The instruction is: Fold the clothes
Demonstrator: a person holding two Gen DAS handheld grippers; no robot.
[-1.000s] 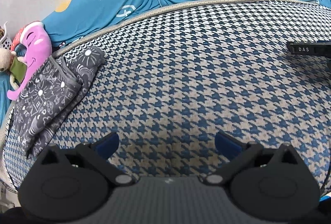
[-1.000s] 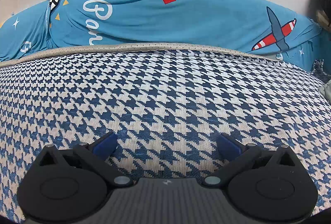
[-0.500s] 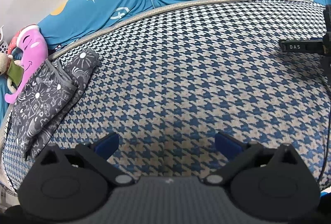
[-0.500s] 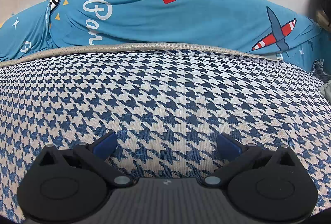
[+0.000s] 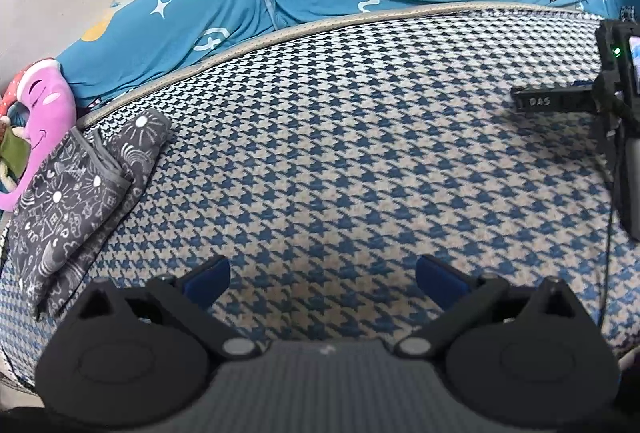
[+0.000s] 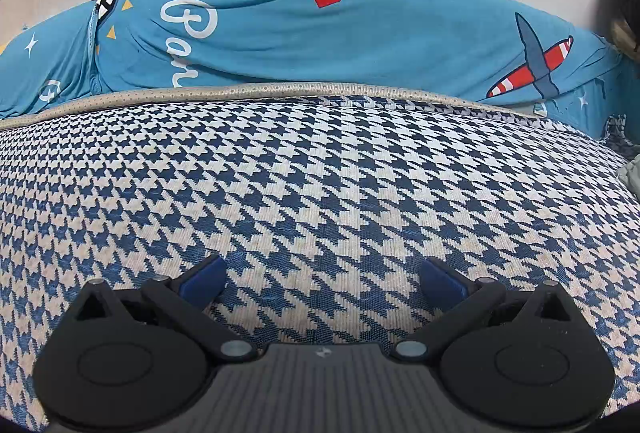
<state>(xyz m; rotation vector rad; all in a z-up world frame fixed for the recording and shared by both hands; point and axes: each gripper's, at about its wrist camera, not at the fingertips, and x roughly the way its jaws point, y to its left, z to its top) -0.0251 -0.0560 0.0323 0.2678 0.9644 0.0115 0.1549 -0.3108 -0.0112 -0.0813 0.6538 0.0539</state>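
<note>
Claws wide over bare mat, nothing held.
Left claw [image 5: 322, 279], right claw [image 6: 322, 279] empty; folded garment [image 5: 76, 193] parked at nine o'clock, clearing room.

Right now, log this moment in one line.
left gripper: open, empty | right gripper: open, empty | grey garment: folded, far left on houndstooth mat
</note>
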